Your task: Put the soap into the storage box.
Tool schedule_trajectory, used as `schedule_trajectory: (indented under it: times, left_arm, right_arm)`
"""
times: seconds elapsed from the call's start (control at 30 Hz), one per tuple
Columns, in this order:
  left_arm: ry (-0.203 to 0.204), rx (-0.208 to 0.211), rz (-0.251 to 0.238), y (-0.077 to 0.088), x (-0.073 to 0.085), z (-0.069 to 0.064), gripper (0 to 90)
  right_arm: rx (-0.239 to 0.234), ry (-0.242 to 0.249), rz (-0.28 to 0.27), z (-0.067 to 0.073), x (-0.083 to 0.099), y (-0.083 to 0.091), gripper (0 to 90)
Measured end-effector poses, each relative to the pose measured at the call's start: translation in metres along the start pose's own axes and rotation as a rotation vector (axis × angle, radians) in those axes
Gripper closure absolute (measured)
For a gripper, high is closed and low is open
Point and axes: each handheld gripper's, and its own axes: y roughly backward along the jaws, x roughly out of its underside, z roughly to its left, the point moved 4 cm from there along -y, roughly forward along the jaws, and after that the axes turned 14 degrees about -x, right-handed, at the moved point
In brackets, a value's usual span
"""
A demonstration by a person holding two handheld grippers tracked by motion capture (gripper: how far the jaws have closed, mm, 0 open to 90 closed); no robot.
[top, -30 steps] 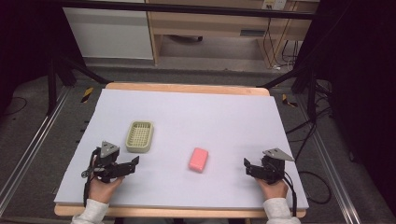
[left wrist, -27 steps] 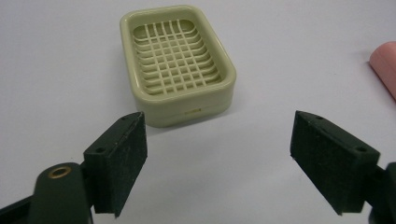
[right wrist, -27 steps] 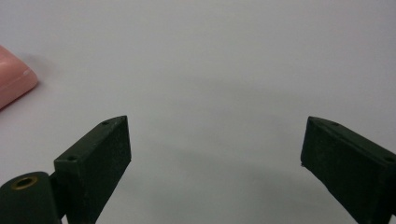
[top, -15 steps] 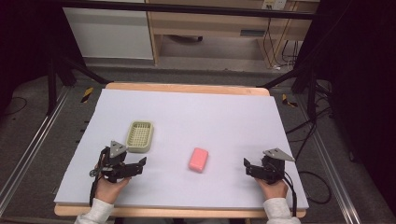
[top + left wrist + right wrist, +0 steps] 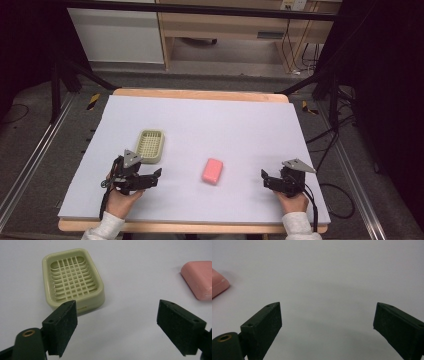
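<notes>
Pale lilac tabletop with wooden edge, dark room and cabinets at frame top, left gripper lower left, jaws just widening, empty, green soap dish beside it, pink soap centre, right gripper lower right, jaws apart, empty

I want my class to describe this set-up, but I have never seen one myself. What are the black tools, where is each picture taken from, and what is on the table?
A person sits at a table holding a hand tool in each hand. Each tool is a gripper with two black jaws. The high view looks down from above: the left gripper is at its left, the right gripper at its right. The other two pictures come from small cameras riding on each gripper, looking along its jaws. On the table lie a pale green soap dish and a pink soap bar. Both grippers are open and hold nothing. The left gripper's jaws have just been opening, with nothing between them.
</notes>
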Motion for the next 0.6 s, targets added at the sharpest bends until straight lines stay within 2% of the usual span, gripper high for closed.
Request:
schedule_trajectory:
  times: [0.3, 0.6]
  left_arm:
    - [-0.007, 0.010, -0.006, 0.001, -0.006, -0.006, 15.4]
    - [-0.035, 0.013, -0.005, 0.003, -0.010, -0.012, 15.2]
  right_arm:
    - [-0.002, -0.002, 0.007, 0.000, 0.000, -0.001, 8.4]
    - [0.002, 0.004, 0.014, 0.000, 0.000, -0.001, 8.4]
